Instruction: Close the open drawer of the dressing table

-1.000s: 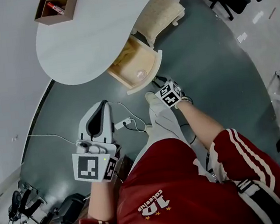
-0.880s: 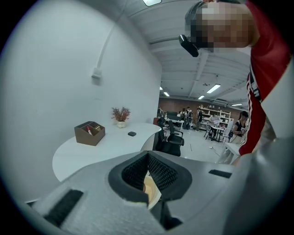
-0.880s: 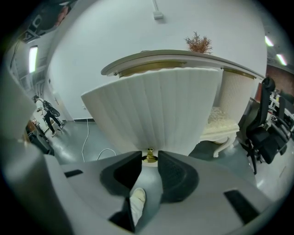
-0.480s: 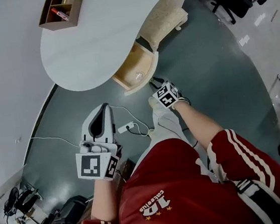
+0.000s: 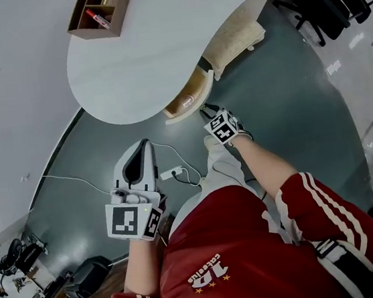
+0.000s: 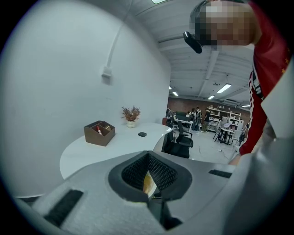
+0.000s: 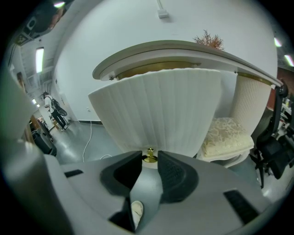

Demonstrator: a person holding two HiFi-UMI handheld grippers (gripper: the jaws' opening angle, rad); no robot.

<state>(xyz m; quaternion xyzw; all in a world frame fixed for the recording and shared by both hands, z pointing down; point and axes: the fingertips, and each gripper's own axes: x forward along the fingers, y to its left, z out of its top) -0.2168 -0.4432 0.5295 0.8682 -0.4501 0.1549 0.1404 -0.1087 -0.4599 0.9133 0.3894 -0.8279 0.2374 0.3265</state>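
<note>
Ribbed drawer [image 7: 156, 110] slid further in, brass knob [image 7: 149, 155] at right gripper [image 7: 149, 159]

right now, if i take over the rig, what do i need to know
Grippers: left hand-held gripper is shut, empty and away from the dressing table. The right hand-held gripper has its jaws apart, tips at the gold knob on the drawer front, not clamped on it.
Done: the drawer is partly under the tabletop.
Left: probably push it fully in with the right.

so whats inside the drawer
Only a strip of the drawer shows, with one small pale round thing on its wooden floor. The rest is covered by the tabletop.
</note>
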